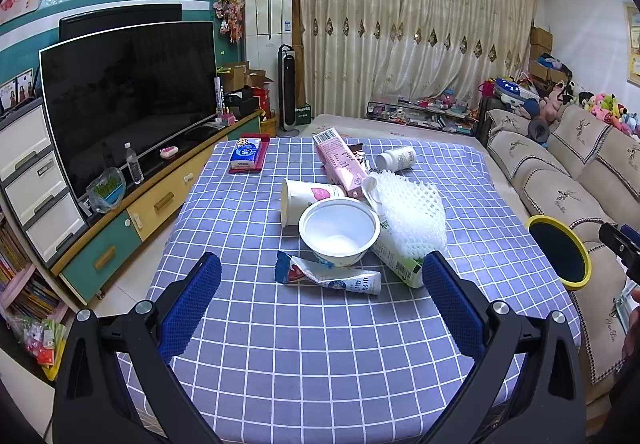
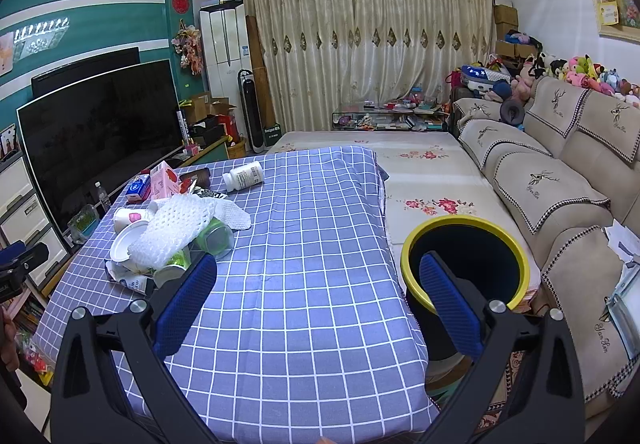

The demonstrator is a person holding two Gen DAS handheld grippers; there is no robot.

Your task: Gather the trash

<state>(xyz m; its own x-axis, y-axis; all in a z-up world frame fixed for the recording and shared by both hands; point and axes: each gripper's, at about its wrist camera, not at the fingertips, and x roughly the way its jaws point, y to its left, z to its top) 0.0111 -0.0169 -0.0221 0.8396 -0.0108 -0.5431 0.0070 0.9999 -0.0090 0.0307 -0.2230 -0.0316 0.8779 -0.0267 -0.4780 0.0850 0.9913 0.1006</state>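
left gripper (image 1: 320,272) spread, empty | right gripper (image 2: 320,276) spread, empty | bowl (image 1: 339,231) centre frame: light, thin, crushable, pinch rim | bin (image 2: 464,260) lower right

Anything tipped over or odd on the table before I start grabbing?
Yes: the paper cup, pink carton and white pill bottle all lie on their sides, and the pouch is crumpled flat. No spill is visible.

Left wrist view faces the trash pile (image 1: 344,220) close ahead; right wrist view looks along the table (image 2: 312,244) — pile left, bin (image 2: 466,260) right. Both share these.
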